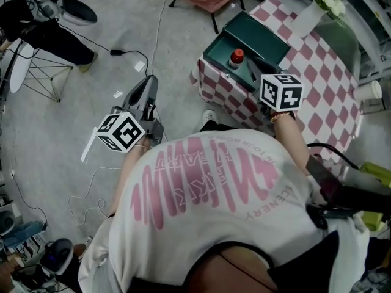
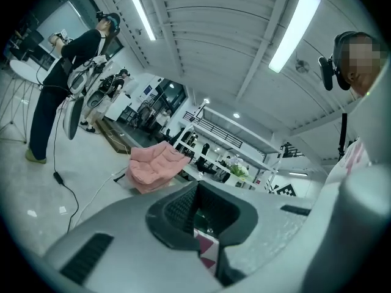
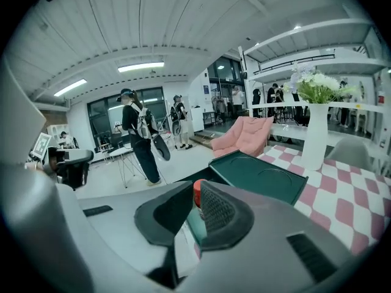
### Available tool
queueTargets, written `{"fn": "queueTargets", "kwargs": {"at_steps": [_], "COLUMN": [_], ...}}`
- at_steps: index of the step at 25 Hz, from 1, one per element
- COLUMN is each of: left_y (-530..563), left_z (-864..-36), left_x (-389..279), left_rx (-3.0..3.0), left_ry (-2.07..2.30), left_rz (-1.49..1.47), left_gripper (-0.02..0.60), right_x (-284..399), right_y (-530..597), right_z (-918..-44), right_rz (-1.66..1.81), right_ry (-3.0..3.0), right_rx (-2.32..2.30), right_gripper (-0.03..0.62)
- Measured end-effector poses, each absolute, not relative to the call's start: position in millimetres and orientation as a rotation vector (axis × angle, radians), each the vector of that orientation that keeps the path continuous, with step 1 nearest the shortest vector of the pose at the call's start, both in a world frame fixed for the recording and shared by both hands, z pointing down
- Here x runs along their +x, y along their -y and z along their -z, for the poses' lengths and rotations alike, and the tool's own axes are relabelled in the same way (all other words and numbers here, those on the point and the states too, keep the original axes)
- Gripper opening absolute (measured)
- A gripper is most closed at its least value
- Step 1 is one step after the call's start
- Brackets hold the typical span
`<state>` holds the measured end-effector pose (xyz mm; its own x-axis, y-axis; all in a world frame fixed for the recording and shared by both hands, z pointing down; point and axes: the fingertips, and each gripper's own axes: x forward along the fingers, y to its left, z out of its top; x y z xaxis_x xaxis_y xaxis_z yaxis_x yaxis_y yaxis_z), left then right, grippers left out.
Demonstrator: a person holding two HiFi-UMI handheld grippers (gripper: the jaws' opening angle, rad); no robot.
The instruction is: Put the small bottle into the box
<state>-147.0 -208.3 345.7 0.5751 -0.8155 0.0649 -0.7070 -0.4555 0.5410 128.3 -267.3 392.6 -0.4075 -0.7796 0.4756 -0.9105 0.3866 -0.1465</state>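
Both grippers are showing their jaws drawn almost together and pinching nothing: the right gripper (image 3: 193, 201) is leaving only a thin slit as it tilts down toward the dark green box (image 1: 267, 38), its tips hanging just short of the box's near side. The left gripper (image 2: 197, 195) is hovering well apart from the box, out over the grey floor to the box's left in the head view, with a sliver of checked cloth peeking through its narrow gap. The small bottle (image 1: 237, 58) is standing inside the box, toward the side nearest the right gripper, its red cap showing just past that gripper's tips in the right gripper view. The box is lying open at the corner of a table (image 1: 327, 87) draped in pink-and-white checks. A white vase (image 3: 316, 140) of pale flowers is standing on the cloth beyond the box, and a pink chair (image 3: 247, 136) is sitting on the floor behind the box. A bystander in black (image 3: 137, 133) is standing on the floor, well away from the box
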Motion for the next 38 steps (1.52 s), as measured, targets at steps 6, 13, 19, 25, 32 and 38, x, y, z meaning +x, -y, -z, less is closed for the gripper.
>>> {"fn": "queueTargets", "kwargs": {"at_steps": [6, 13, 19, 25, 32, 38], "left_y": [171, 129, 117, 121, 132, 133], "left_z": [-352, -366, -363, -349, -335, -330], "left_x": [-127, -117, -111, -94, -64, -41], "left_rx": [2.306, 2.286, 2.284, 2.284, 2.279, 2.296], "left_ry": [1.149, 1.108, 1.141, 1.184, 1.206, 1.193], "left_rz": [0.233, 0.199, 0.192, 0.23, 0.287, 0.272], "left_gripper": [0.008, 0.008, 0.008, 0.008, 0.008, 0.008], "right_x": [137, 148, 164, 177, 196, 214], "right_y": [227, 175, 160, 172, 174, 171], "right_z": [-379, -376, -365, -348, -336, -338], "right_rz": [-0.582, -0.537, -0.521, -0.505, -0.459, -0.48], "right_ry": [2.361, 2.375, 2.383, 2.432, 2.445, 2.448], "right_rx": [1.538, 1.573, 1.613, 1.566, 1.477, 1.466], "right_gripper": [0.037, 0.031, 0.021, 0.021, 0.015, 0.014]}}
